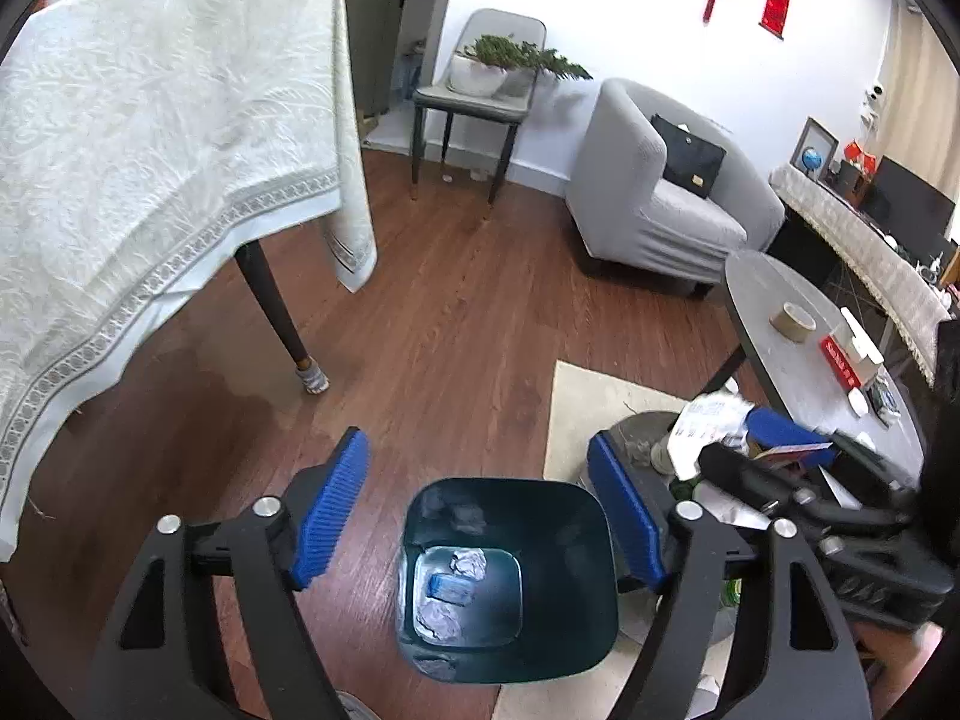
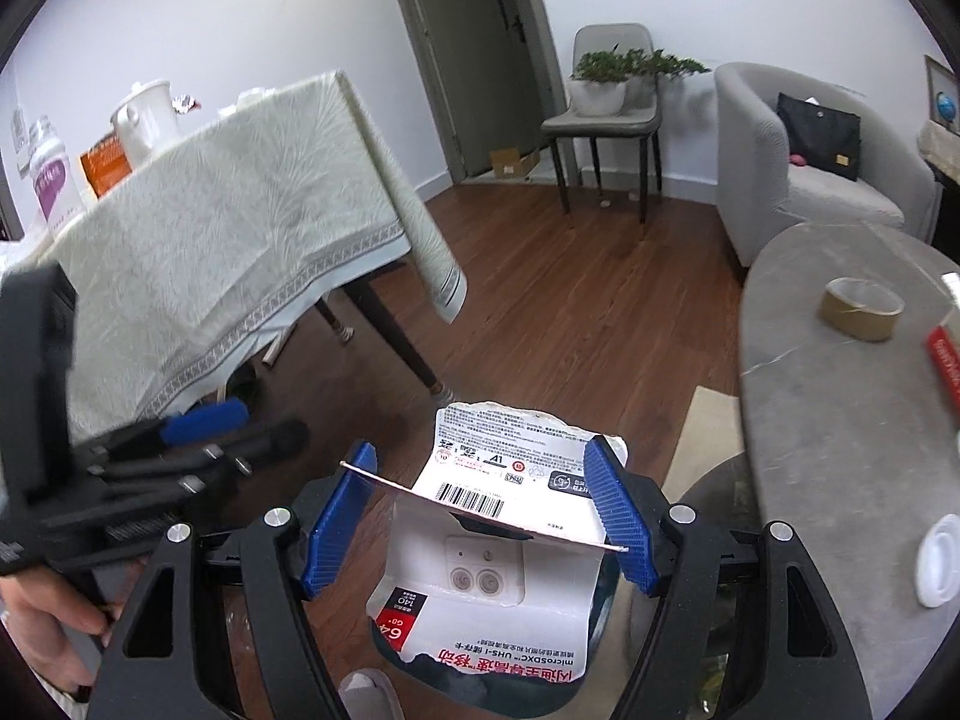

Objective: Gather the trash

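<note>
A dark green trash bin (image 1: 510, 576) stands on the wood floor, directly below my left gripper (image 1: 480, 510), which is open and empty above it. Crumpled paper and a blue wrapper (image 1: 450, 588) lie at the bin's bottom. My right gripper (image 2: 489, 516) is shut on a torn white memory-card package (image 2: 504, 480), held flat between the blue pads above the bin (image 2: 600, 588), whose rim is mostly hidden under the package. The right gripper with the package (image 1: 708, 420) also shows in the left wrist view at the right. The left gripper (image 2: 180, 456) shows at the left of the right wrist view.
A table with a pale cloth (image 1: 150, 150) stands at left, its leg (image 1: 282, 318) near the bin. A grey oval coffee table (image 2: 840, 420) at right holds a tape roll (image 2: 864, 306), a red box (image 1: 846, 360) and a white lid (image 2: 939, 558). A rug (image 1: 600, 402), armchair (image 1: 660, 192) and chair with plant (image 1: 480, 84) lie beyond.
</note>
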Available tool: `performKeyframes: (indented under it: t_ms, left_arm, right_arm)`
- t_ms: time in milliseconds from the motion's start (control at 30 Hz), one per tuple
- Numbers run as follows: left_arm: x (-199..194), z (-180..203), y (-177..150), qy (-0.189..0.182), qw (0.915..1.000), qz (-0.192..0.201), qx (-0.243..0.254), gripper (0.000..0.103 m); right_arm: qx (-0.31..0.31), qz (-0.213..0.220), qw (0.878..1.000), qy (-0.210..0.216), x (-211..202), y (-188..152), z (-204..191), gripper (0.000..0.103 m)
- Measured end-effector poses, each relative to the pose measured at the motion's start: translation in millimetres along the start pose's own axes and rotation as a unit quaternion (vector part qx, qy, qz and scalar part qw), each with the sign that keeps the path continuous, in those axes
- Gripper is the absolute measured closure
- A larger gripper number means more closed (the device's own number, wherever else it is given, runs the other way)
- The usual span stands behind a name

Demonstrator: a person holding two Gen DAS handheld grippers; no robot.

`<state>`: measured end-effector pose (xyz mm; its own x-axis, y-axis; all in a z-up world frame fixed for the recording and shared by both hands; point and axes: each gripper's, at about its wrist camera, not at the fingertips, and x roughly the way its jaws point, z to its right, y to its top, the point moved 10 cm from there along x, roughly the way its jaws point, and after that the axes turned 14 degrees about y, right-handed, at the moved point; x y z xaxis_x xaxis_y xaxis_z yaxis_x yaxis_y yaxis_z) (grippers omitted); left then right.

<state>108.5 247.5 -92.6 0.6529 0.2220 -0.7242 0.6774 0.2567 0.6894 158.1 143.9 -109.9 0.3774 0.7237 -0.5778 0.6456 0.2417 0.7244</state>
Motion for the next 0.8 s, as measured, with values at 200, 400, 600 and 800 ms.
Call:
performKeyframes:
  t_ms: [200, 400, 600, 800]
  left_arm:
    - [-11.8, -15.4, 9.3, 0.004, 0.9997, 0.021, -0.009, 0.034]
    - [-24.2, -23.5, 17.7, 0.004, 0.9989, 0.045, -0.01, 0.041]
    - [-29.7, -26.3, 21.0, -0.006, 0.9986, 0.05, -0.017, 0.041]
    - [-34.7, -21.9, 24.7, -0.012, 0.998, 0.057, -0.022, 0.041]
  right_arm:
    - [0.0, -0.032, 1.0, 0.002, 22.5, -12.7, -4.0, 0.03]
    - [0.012, -0.065, 0.998, 0.011, 44.4, -28.6, -6.8, 0.03]
    - [0.012, -0.123, 0.992, -0.005, 68.7, -56.8, -3.5, 0.024]
    - [0.017, -0.129, 0.991, -0.034, 61.4, -61.6, 9.3, 0.018]
